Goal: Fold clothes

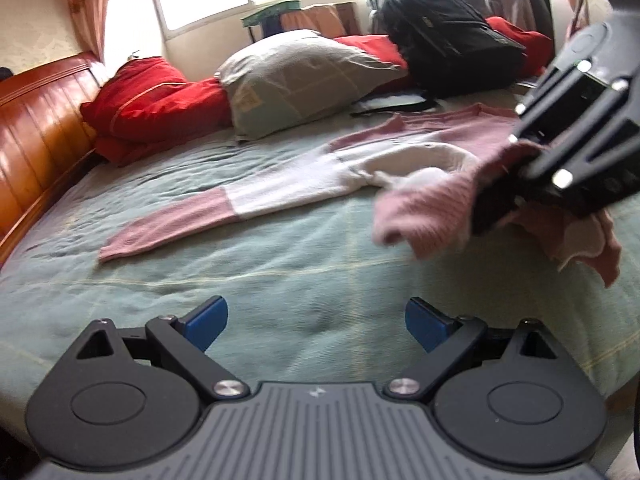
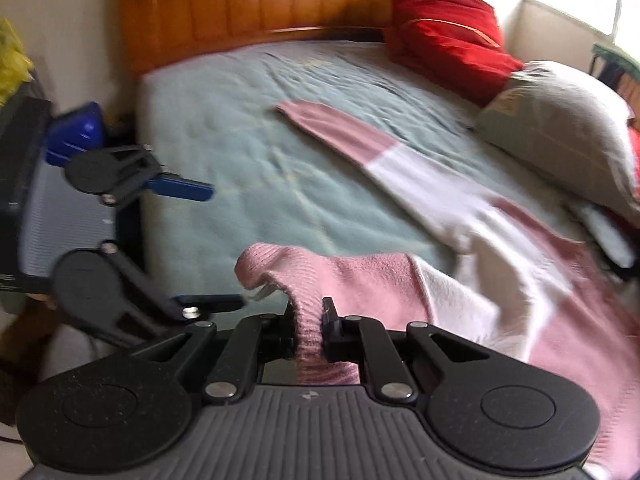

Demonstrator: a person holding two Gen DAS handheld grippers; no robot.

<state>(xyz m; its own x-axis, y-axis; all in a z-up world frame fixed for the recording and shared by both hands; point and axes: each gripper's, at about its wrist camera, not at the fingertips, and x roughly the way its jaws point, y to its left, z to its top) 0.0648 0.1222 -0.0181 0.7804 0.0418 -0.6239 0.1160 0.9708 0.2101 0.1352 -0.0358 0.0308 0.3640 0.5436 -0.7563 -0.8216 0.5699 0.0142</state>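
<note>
Pinching a pink ribbed edge, the right gripper [image 2: 310, 330] lifts the soft, floppy sweater [image 1: 320, 184], which lies across the green bed [image 1: 200, 272]. The left gripper [image 1: 316, 322] is spread wide, holding nothing. It looks light; grab the far-left sleeve cuff [image 1: 132, 240] next.

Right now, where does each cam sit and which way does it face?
Left wrist: on the open left gripper, looking across the bed toward window; right gripper enters at right.
Right wrist: on the right gripper, shut on the pink sweater, facing the headboard; left gripper shows at left.
Shared: sweater, bed, grey pillow, red pillow.
</note>
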